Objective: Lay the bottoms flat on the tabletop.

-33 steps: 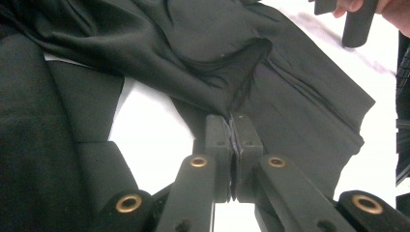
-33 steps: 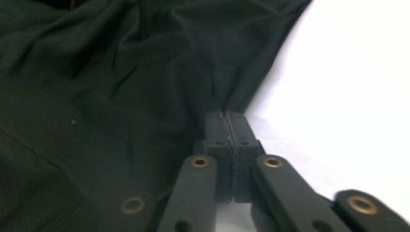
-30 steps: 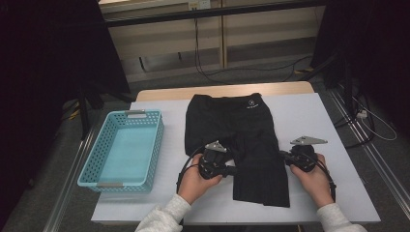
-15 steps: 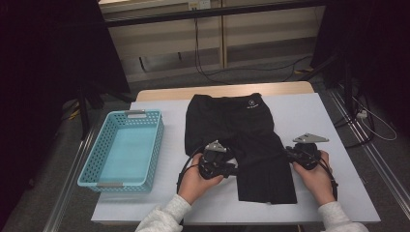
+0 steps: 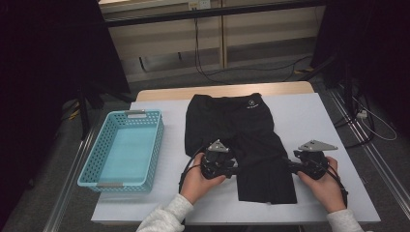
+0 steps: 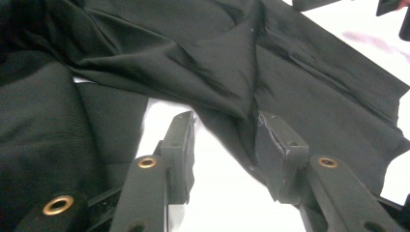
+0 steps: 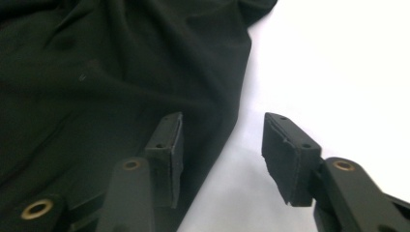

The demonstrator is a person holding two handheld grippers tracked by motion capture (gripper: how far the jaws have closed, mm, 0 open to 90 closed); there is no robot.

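Observation:
Black shorts point(image 5: 241, 140) lie flat on the white table, waistband at the far side, with one leg folded over toward the near edge. My left gripper point(image 5: 236, 170) rests at the left edge of that folded leg. Its jaws have just been opening, and in the left gripper view point(image 6: 225, 140) bare table shows between them while the cloth point(image 6: 290, 72) lies against the right pad point(image 6: 273, 145). My right gripper point(image 5: 291, 166) sits at the leg's right edge. Its jaws point(image 7: 222, 140) have also just been opening, and the shorts' edge point(image 7: 96, 72) passes under the left pad point(image 7: 169, 145), unpinched.
A light blue mesh basket point(image 5: 157, 145) stands with nothing in it at the table's left. Bare white tabletop point(image 5: 309, 116) lies right of the shorts. Cables and dark stands are on the floor beyond the table's far edge.
Both grippers have opened and let go of the shorts' folded leg, which now lies flat. The right hand has shifted slightly to the right; the left hand has stayed put.

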